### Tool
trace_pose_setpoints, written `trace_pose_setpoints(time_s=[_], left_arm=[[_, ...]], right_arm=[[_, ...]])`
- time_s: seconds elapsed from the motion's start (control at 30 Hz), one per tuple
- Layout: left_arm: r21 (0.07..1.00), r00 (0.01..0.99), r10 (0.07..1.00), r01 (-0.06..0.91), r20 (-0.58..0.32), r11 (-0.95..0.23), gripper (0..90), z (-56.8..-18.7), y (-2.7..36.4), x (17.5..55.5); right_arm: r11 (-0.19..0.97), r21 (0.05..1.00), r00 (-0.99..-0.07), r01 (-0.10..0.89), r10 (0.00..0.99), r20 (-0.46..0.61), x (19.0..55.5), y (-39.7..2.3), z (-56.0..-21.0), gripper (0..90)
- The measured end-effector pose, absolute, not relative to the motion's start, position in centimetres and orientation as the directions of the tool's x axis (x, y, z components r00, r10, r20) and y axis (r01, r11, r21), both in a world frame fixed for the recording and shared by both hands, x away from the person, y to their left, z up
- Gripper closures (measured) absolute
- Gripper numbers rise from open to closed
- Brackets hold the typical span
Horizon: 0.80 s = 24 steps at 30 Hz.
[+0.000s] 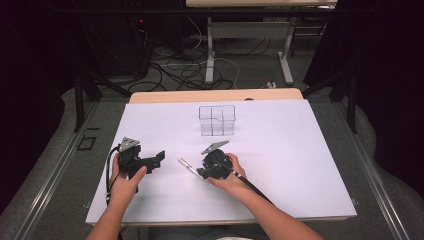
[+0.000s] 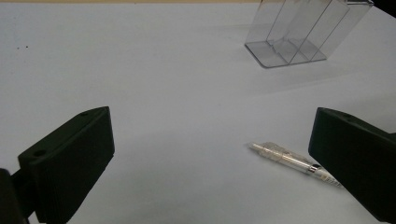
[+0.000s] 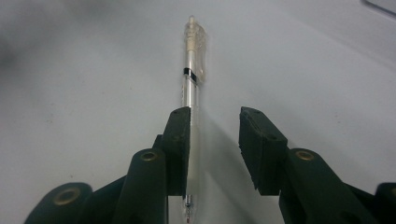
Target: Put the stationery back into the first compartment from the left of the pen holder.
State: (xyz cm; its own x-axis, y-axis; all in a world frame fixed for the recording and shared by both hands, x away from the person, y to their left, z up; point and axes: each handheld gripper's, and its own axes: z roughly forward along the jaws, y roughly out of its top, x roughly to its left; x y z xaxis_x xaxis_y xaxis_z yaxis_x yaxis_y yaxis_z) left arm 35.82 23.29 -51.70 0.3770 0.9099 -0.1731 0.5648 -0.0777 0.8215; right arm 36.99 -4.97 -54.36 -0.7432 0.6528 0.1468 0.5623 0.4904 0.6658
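Note:
A clear plastic pen (image 1: 186, 164) lies on the white table sheet (image 1: 300, 165) in front of the person. In the right gripper view the pen (image 3: 191, 70) runs lengthwise between the jaws of my right gripper (image 3: 215, 135). It rests against the left pad, and a gap separates it from the right pad. From above, the right gripper (image 1: 200, 172) sits low over the pen's near end. My left gripper (image 1: 159, 159) rests on the sheet to the left, jaws wide apart with nothing between them. In the left gripper view (image 2: 210, 140) the pen (image 2: 289, 161) lies ahead by the right jaw.
A clear compartmented box (image 1: 217, 120) stands upright on the sheet beyond both grippers, also seen as a clear box (image 2: 303, 32) at the upper right of the left gripper view. Bare white sheet spreads to the right and left. Cables and desk legs lie on the floor beyond the table.

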Motion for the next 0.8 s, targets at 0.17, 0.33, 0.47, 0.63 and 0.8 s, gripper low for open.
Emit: trace_pose_setpoints(time_s=[0.17, 0.33, 0.47, 0.63, 0.8], left_arm=[[0.821, 0.376, 0.910, 0.566, -0.174, -0.077, 0.2, -51.7, 23.3, 35.8], [0.821, 0.377, 0.910, 0.566, -0.173, -0.078, 0.2, -51.7, 23.3, 35.8], [0.821, 0.377, 0.910, 0.566, -0.174, -0.077, 0.1, -51.7, 23.3, 35.8], [0.821, 0.378, 0.910, 0.565, -0.172, -0.079, 0.2, -51.7, 23.3, 35.8], [0.821, 0.377, 0.910, 0.565, -0.173, -0.078, 0.1, -51.7, 23.3, 35.8]], right_arm=[[0.503, 0.658, -0.751, 0.560, 0.644, 0.146, 36.9, -4.5, -54.7, 65.2], [0.505, 0.653, -0.752, 0.565, 0.641, 0.155, 36.6, -4.2, -54.8, 67.0], [0.520, 0.650, -0.766, 0.554, 0.624, 0.153, 36.4, -3.9, -54.9, 69.0], [0.535, 0.637, -0.771, 0.555, 0.618, 0.153, 36.2, -3.5, -55.1, 74.4], [0.555, 0.641, -0.784, 0.529, 0.609, 0.119, 36.2, -3.5, -55.3, 79.3]])
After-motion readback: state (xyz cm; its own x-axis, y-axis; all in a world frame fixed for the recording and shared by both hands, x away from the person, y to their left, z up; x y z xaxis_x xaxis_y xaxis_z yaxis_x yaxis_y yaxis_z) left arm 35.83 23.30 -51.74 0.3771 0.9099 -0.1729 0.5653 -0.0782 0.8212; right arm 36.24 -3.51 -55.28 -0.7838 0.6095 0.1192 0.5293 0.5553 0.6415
